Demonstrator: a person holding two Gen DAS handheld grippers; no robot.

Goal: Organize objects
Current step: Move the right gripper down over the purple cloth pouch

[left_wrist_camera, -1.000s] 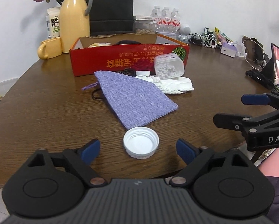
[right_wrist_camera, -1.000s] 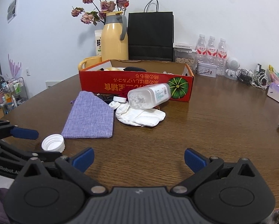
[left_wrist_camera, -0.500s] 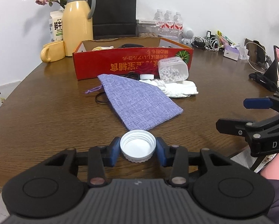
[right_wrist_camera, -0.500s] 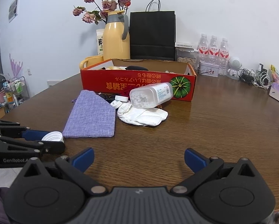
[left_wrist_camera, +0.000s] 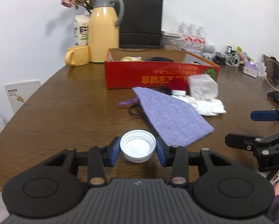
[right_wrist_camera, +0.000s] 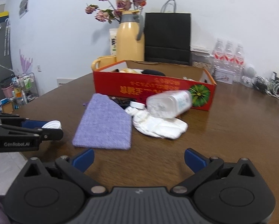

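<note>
**Desk inventory: cap in grip, remainder clustered mid-desk**

- Left gripper (left_wrist_camera: 137, 148): its blue pads are pressing on both sides of a white screw cap (left_wrist_camera: 138, 146), open side up, over the desk's near edge.
- Right gripper (right_wrist_camera: 139, 157): jaws are standing wide apart with nothing between them, hovering over bare wood near the near edge.
- Desk (left_wrist_camera: 61, 115): brown wood with a rounded edge; its left half is lying bare from the near edge back to the mug, and in the right wrist view the right side is also lying open.
- Purple cloth pouch (left_wrist_camera: 169, 119): lying flat at mid-desk, just beyond the cap (drawstring trailing to its left).
- Clear jar of white beads (right_wrist_camera: 169, 105): lying tilted, uncapped, resting on a white bundle of cloth (right_wrist_camera: 162, 126) and reaching the front wall of the red cardboard box (right_wrist_camera: 152, 91).
- Small white lid (right_wrist_camera: 137, 105): sitting between pouch and jar.
- Yellow thermos (left_wrist_camera: 103, 29), yellow mug (left_wrist_camera: 76, 55) and black paper bag (left_wrist_camera: 140, 22): standing along the far edge behind the box.
</note>
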